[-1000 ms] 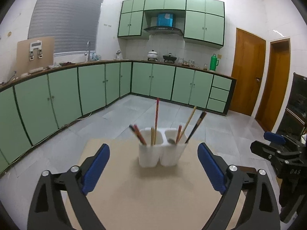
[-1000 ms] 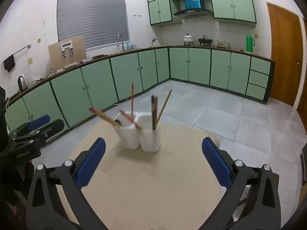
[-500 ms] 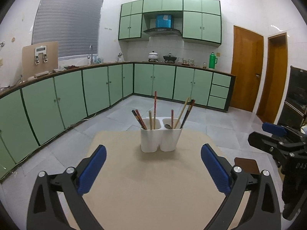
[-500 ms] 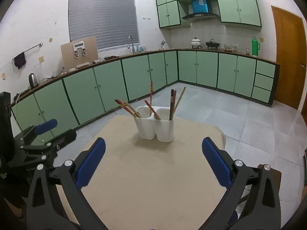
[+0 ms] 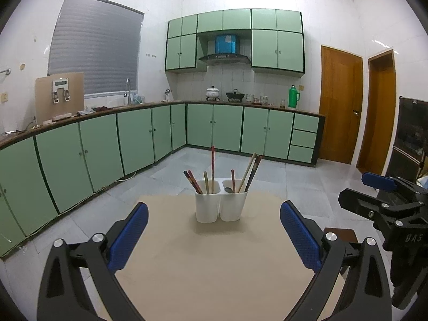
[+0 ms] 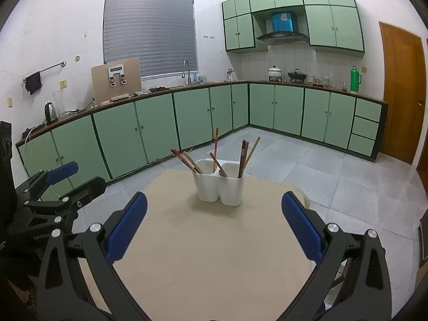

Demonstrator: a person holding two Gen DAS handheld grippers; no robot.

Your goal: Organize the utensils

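From the left wrist camera, the left gripper (image 5: pixel 214 230) hangs over the near part of a beige table (image 5: pixel 214 275) with its blue fingers (image 5: pixel 128 236) spread wide and nothing between them. Farther along the table, a white two-cup holder (image 5: pixel 220 206) stands upright, well apart from the fingers. Chopsticks (image 5: pixel 212 169) lean out of its left cup, and more chopsticks with a spoon (image 5: pixel 228 189) sit in the right cup. At the right edge the right gripper (image 5: pixel 379 195) is in sight, off the table's side. From the right wrist camera, the right gripper (image 6: pixel 214 224) is likewise wide open and empty above the near table (image 6: pixel 214 262). The holder (image 6: pixel 218 184) stands ahead toward the far edge, chopsticks (image 6: pixel 187 160) fanning from both cups. The left gripper (image 6: pixel 61 187) shows at the left, beside the table. Green cabinets (image 6: pixel 160 123) line the far walls.
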